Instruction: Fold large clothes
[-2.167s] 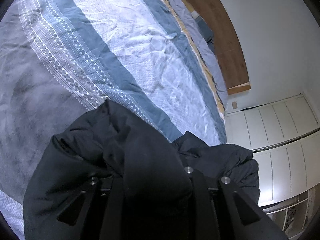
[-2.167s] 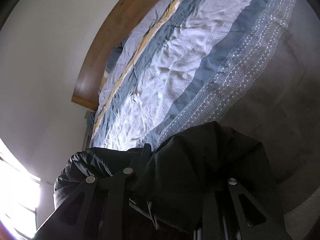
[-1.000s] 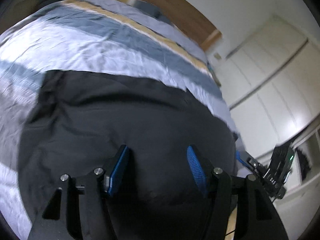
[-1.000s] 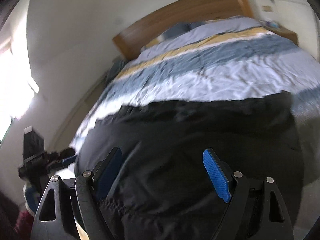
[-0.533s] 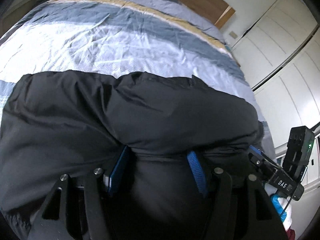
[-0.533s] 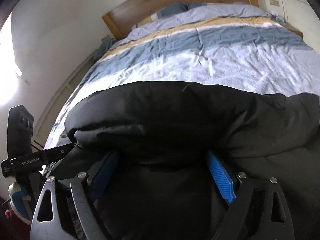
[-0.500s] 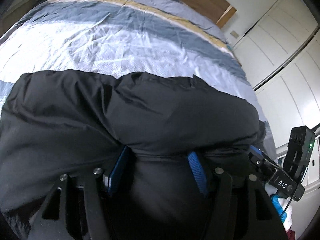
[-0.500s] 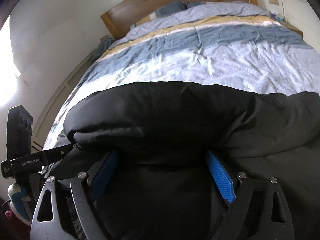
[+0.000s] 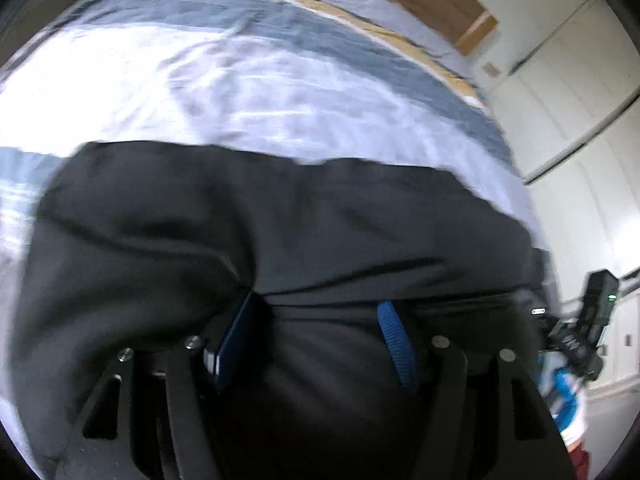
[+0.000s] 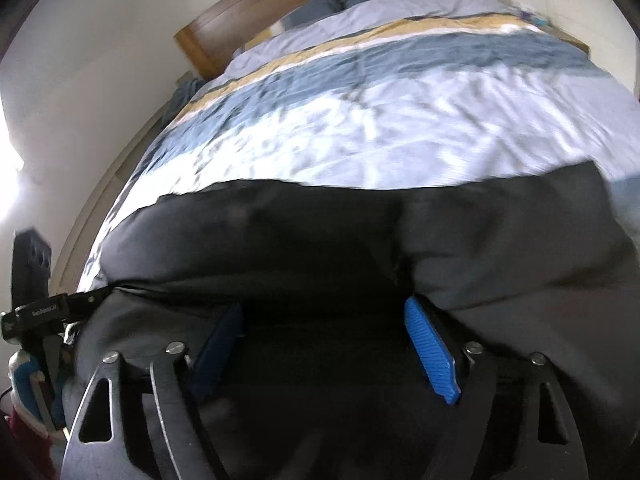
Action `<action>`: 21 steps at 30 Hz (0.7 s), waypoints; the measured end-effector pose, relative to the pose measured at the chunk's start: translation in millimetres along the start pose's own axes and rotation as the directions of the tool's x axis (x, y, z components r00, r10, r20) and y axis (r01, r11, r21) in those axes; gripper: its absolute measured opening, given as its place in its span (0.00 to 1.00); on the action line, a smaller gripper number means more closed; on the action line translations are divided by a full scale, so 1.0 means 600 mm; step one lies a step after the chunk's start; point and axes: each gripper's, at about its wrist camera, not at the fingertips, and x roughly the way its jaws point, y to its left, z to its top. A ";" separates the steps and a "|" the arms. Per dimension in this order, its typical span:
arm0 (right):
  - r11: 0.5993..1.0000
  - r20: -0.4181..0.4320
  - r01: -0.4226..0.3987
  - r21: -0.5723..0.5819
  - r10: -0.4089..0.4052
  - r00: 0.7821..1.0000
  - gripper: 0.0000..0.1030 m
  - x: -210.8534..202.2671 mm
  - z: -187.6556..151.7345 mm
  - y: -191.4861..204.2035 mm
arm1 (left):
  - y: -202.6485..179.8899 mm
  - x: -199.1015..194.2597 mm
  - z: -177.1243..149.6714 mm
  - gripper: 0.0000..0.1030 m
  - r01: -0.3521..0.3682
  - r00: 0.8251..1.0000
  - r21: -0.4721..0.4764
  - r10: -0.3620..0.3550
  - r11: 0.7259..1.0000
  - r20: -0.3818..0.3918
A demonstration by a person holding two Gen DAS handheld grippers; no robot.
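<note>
Faintly, gripper bar (image 10: 44, 312) reads "GenRobot.AI".

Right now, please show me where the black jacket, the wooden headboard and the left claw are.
black jacket (image 9: 320, 232): left wrist view, on its upper folded layer.
wooden headboard (image 10: 304, 4): right wrist view, on its front panel.
left claw (image 9: 316, 340): left wrist view, midway between its blue pads.
</note>
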 end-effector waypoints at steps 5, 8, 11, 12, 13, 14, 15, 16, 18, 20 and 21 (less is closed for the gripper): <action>0.993 0.011 0.065 0.100 -0.067 0.998 0.79 -0.034 -0.014 -0.091 | 0.094 -0.031 -0.015 0.60 -0.099 0.995 -0.087 0.099 0.991 -0.005; 0.978 0.003 0.187 0.097 -0.188 0.982 0.81 -0.056 -0.022 -0.114 | 0.125 -0.059 -0.024 0.60 -0.143 0.989 -0.129 0.146 0.981 0.012; 0.964 0.026 0.253 0.081 -0.255 0.966 0.83 -0.087 -0.030 -0.112 | 0.130 -0.096 -0.039 0.60 -0.144 0.985 -0.137 0.155 0.980 0.073; 0.966 0.038 0.249 0.072 -0.252 0.967 0.83 -0.097 -0.030 -0.115 | 0.126 -0.107 -0.046 0.60 -0.130 0.986 -0.126 0.142 0.984 0.089; 0.970 0.055 0.237 0.055 -0.240 0.969 0.83 -0.109 -0.033 -0.104 | 0.119 -0.116 -0.052 0.60 -0.116 0.987 -0.116 0.128 0.986 0.097; 0.973 0.067 0.227 0.043 -0.229 0.971 0.83 -0.116 -0.036 -0.096 | 0.111 -0.124 -0.060 0.60 -0.097 0.988 -0.104 0.108 0.990 0.106; 0.978 0.084 0.207 0.026 -0.208 0.974 0.83 -0.126 -0.042 -0.083 | 0.105 -0.130 -0.067 0.60 -0.087 0.989 -0.096 0.097 0.992 0.112; 0.984 0.102 0.180 0.010 -0.180 0.978 0.84 -0.137 -0.047 -0.066 | 0.093 -0.137 -0.077 0.60 -0.074 0.989 -0.078 0.083 0.994 0.120; 0.990 0.124 0.138 -0.026 -0.134 0.983 0.85 -0.150 -0.057 -0.032 | 0.073 -0.146 -0.092 0.60 -0.056 0.989 -0.047 0.062 0.997 0.137; 0.992 0.136 0.102 -0.068 -0.092 0.986 0.86 -0.159 -0.072 0.004 | 0.053 -0.151 -0.109 0.60 -0.039 0.988 -0.010 0.041 0.999 0.149; 0.992 0.138 0.082 -0.092 -0.069 0.988 0.86 -0.162 -0.081 0.022 | 0.046 -0.153 -0.119 0.60 -0.032 0.988 0.003 0.031 0.999 0.149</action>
